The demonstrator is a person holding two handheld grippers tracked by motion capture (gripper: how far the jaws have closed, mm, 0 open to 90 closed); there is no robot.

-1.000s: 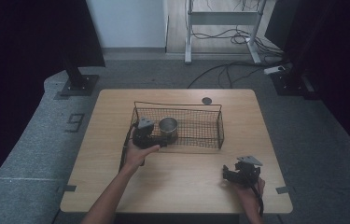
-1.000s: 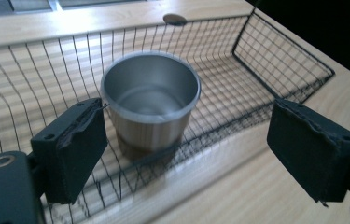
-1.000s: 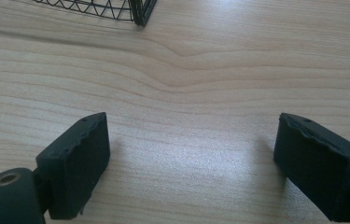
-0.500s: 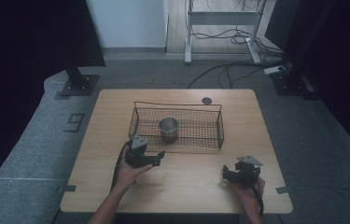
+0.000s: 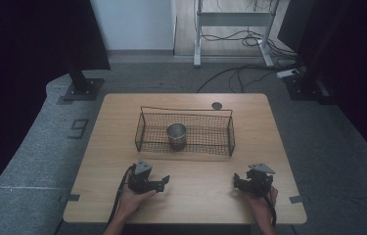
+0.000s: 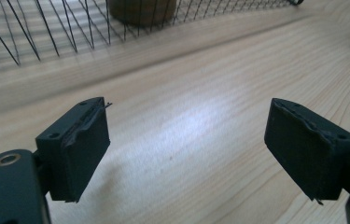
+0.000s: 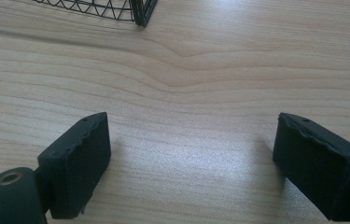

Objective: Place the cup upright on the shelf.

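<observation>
A black wire basket (image 5: 210, 134) stands at the middle of the wooden table, with a metal cup (image 5: 176, 136) upright in its left half. My left gripper (image 5: 163, 182) rests low near the front edge, left of centre, open and empty, jaws pointing right. My right gripper (image 5: 238, 181) sits near the front right, also open and empty. In the left gripper view the left gripper (image 6: 186, 149) has bare wood between its jaws, and the basket mesh (image 6: 46, 28) and the cup's base (image 6: 140, 9) lie beyond. In the right gripper view the right gripper (image 7: 191, 163) faces a basket corner (image 7: 140, 11).
A small dark disc (image 5: 216, 105) lies on the table behind the basket. Bare table (image 5: 200, 171) stretches between the two grippers. A black stand base (image 5: 80, 88) and cables (image 5: 240, 73) sit on the floor beyond the table.
My left gripper has drawn back from the basket, beside the cup, to the front of the table; the cup stays in the basket. The right gripper has not moved.
</observation>
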